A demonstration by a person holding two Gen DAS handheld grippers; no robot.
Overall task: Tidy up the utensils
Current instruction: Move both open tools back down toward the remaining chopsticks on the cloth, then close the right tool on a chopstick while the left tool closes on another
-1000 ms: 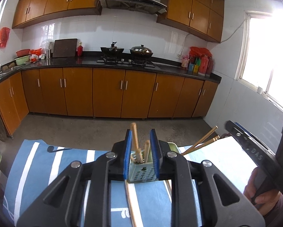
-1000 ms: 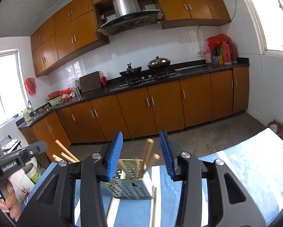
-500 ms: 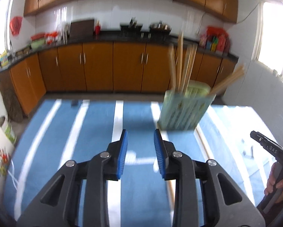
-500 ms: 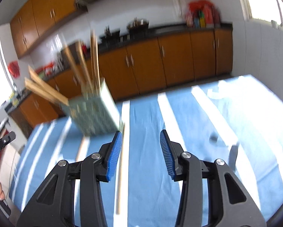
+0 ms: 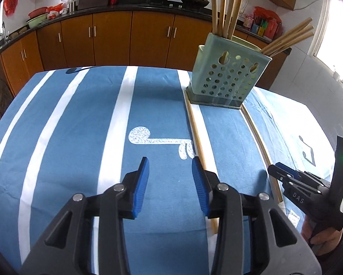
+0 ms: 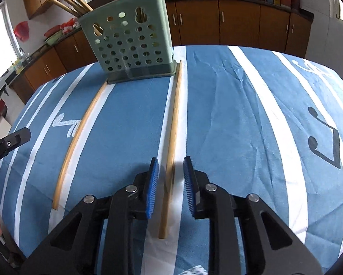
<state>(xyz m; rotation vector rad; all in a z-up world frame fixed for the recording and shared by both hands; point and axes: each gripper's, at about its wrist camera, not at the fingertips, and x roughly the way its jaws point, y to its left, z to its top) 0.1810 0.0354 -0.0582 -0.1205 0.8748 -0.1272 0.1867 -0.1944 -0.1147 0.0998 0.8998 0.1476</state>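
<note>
The green perforated holder [image 5: 226, 78] stood upright near the far edge of the table, on the blue-and-white striped cloth [image 5: 80, 137]. It carried two bunches of wooden chopsticks: an upright bunch [image 5: 224, 6] of about four at one end, and a slanted bunch [image 5: 288, 39] of three leaning out over the other end. In my right wrist view the same holder [image 6: 132, 43] sat at the far edge, the leaning sticks fanning out up and to the left.

Two more chopsticks lay loose on the cloth — one on each side of the holder, both running from its base toward the near edge. The one on my left [image 5: 200, 151] passed just beside the right finger of my left gripper [image 5: 170, 165]; the one on my right [image 5: 260, 151] ran toward my right gripper [image 5: 286, 174]. So I counted one holder, two loose sticks, and roughly seven inside.

My left gripper hung over the cloth with its blue pads spread wide and nothing between them. My right gripper [image 6: 170, 167] was spread too, its pads straddling the near part of the right-hand loose chopstick [image 6: 172, 135] without closing on it. The other loose stick [image 6: 78, 137] lay well apart to the left.
</note>
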